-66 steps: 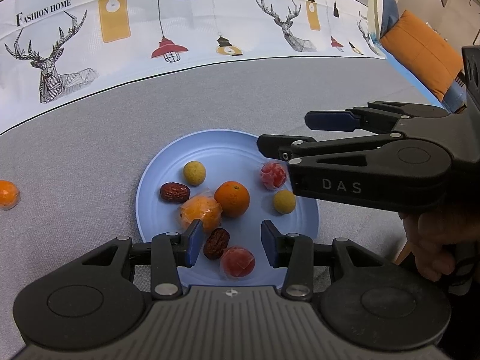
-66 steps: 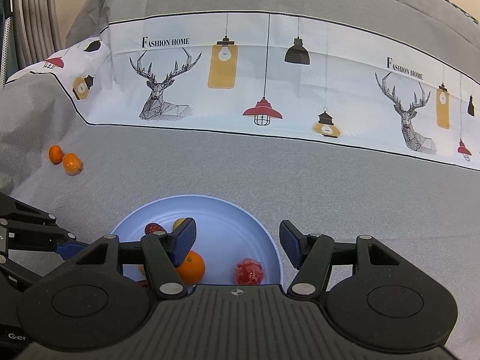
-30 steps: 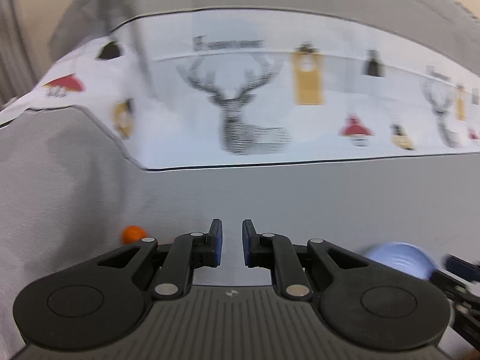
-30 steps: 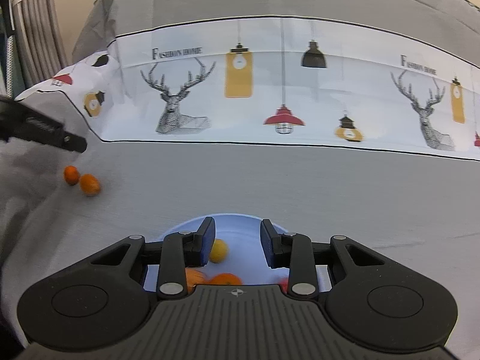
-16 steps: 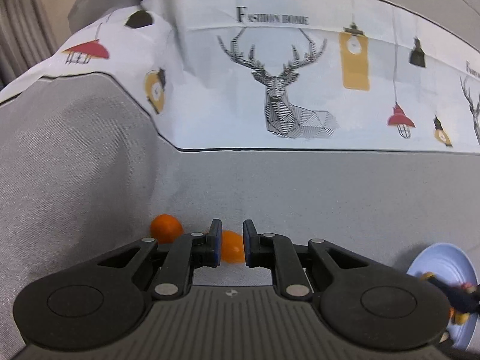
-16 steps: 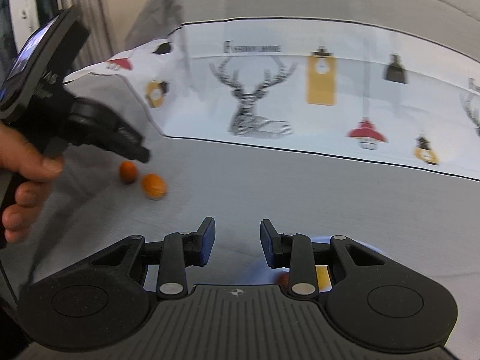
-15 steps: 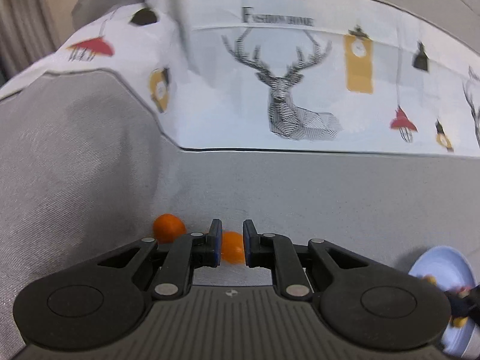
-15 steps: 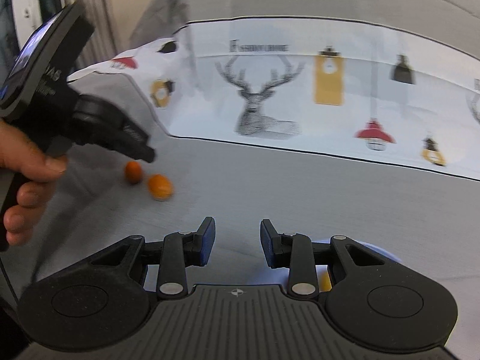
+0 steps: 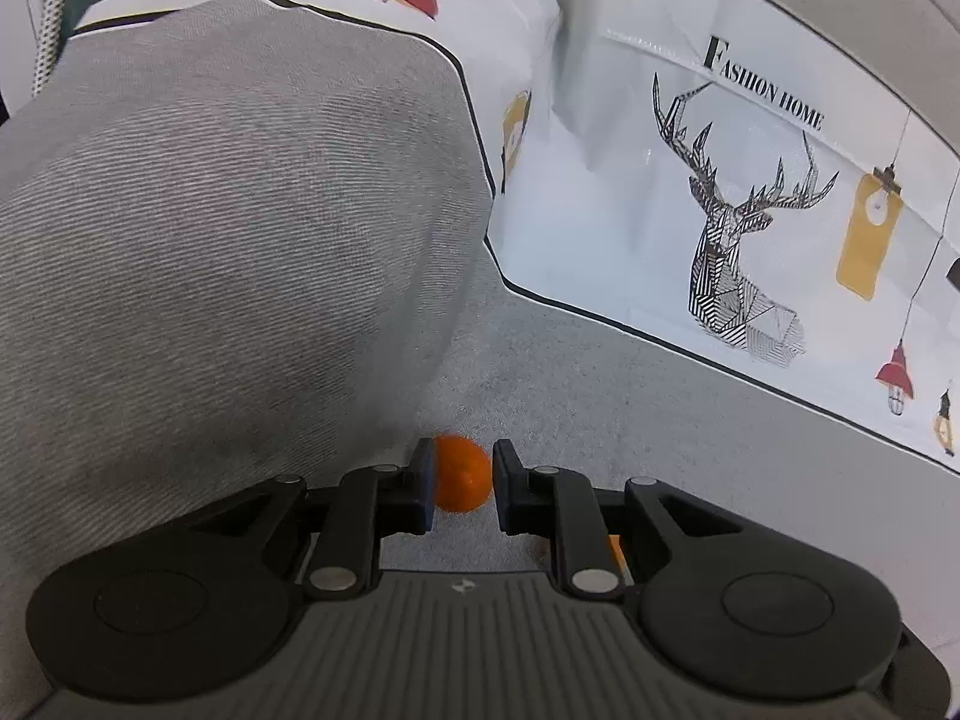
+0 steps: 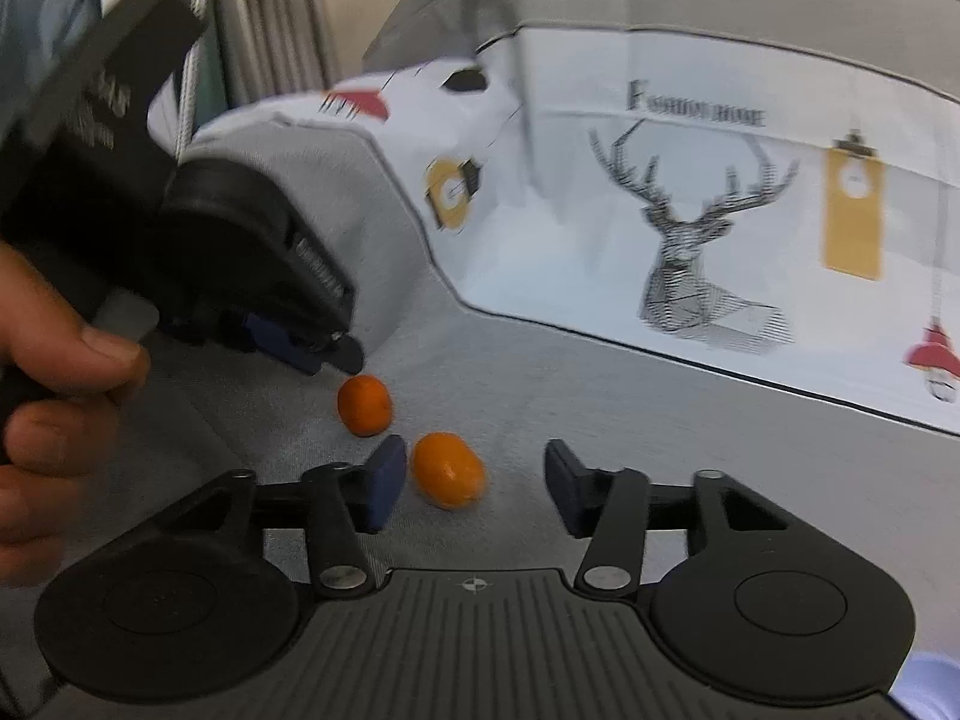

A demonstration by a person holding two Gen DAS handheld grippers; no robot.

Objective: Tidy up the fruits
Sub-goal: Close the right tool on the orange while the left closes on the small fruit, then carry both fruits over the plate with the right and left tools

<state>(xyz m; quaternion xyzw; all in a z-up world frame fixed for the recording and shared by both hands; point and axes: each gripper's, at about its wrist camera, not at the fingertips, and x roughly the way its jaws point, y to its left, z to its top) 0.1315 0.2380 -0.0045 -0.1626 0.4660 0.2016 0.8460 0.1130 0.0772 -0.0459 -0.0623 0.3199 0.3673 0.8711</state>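
Note:
Two small oranges lie on the grey cloth. The rounder orange (image 9: 461,474) shows in the narrow gap of my left gripper (image 9: 462,492), whose jaws are opening. In the right wrist view the left gripper (image 10: 336,360) hangs just above and left of that orange (image 10: 364,405), with its pads not pressing on it. The oval orange (image 10: 447,471) lies between the fingers of my right gripper (image 10: 474,492), close to the left finger (image 10: 384,489). Those jaws are opening too and stand clear of it. A sliver of the oval orange (image 9: 615,546) peeks from behind the left gripper's right finger.
A bulging grey cushion (image 9: 210,240) rises right beside the oranges on the left. A white cloth with deer and lamp prints (image 9: 720,240) runs along the back. A person's hand (image 10: 54,372) holds the left gripper. A corner of the blue plate (image 10: 924,684) shows at the bottom right.
Both grippers have swung left from the plate to the two oranges and come lower. The right jaws have widened around the oval orange. The left jaws have parted slightly.

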